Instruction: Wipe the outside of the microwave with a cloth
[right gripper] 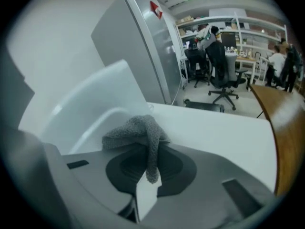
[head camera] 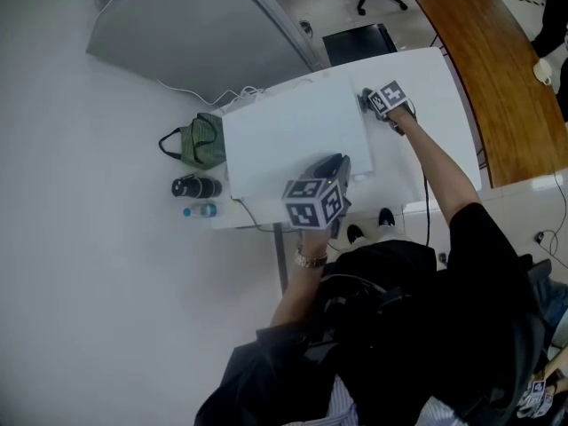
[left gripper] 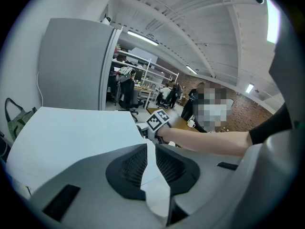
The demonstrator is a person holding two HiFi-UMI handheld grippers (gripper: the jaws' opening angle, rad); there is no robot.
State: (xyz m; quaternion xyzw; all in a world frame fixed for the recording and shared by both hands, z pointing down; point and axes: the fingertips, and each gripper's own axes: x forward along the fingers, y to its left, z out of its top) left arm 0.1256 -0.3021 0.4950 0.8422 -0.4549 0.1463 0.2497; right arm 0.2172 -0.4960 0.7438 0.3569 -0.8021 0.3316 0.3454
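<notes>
Two tongs close to white microwave (head camera: 293,136), which sits on white table (head camera: 426,78). Right tongs (head camera: 366,98) clamped on grey cloth (right gripper: 138,130); cloth bunched at tips, one loose end hanging down between them. Cloth sits just beside microwave's right side, near far corner. Left tongs (head camera: 339,162) closed, nothing gripped, at front edge of microwave top. Green bag (head camera: 200,140), black cylinder (head camera: 195,186) and small bottle (head camera: 201,209) lie left of table. Wooden tabletop (head camera: 488,78) off to right.
</notes>
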